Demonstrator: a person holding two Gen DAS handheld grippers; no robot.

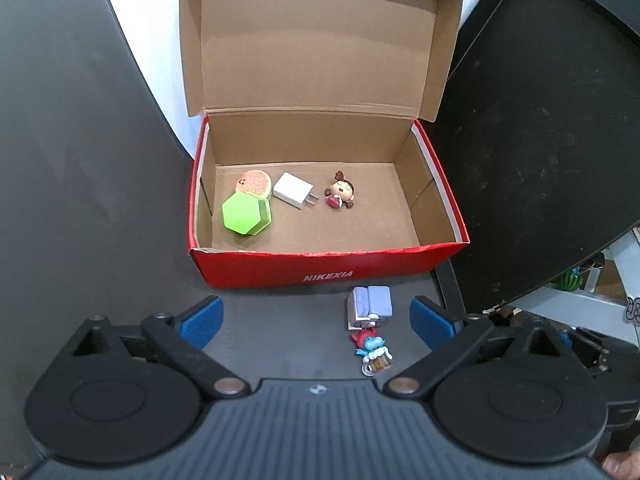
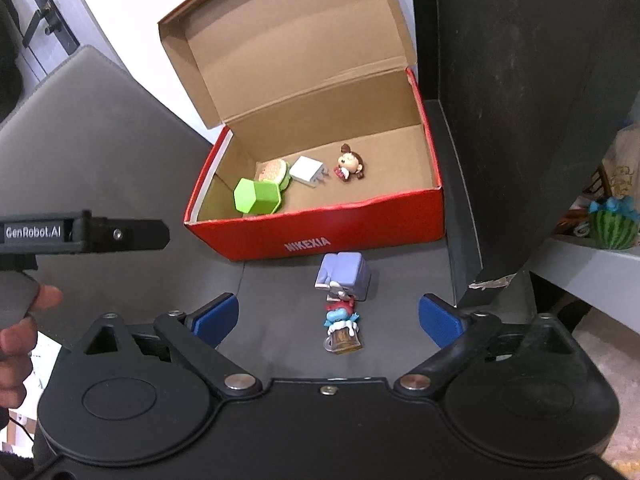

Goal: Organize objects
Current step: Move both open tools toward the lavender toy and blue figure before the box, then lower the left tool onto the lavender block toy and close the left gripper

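Note:
An open red shoebox (image 1: 328,270) (image 2: 320,236) stands on a dark table. Inside lie a green hexagonal box (image 1: 246,213) (image 2: 258,197), a burger toy (image 1: 254,181) (image 2: 274,170), a white charger plug (image 1: 293,190) (image 2: 307,171) and a small doll figure (image 1: 341,195) (image 2: 349,166). In front of the box lie a lavender block toy (image 1: 370,304) (image 2: 344,276) and a blue smurf figure with a mug (image 1: 374,352) (image 2: 342,328). My left gripper (image 1: 316,318) is open and empty, with the two toys between its fingers. My right gripper (image 2: 328,318) is open and empty around the smurf.
The box lid (image 1: 316,40) stands upright behind. A black monitor back (image 1: 540,140) (image 2: 520,120) rises at the right. A grey laptop (image 2: 80,140) lies at the left. The left gripper body (image 2: 84,232) shows in the right wrist view. A watermelon ornament (image 2: 614,224) sits far right.

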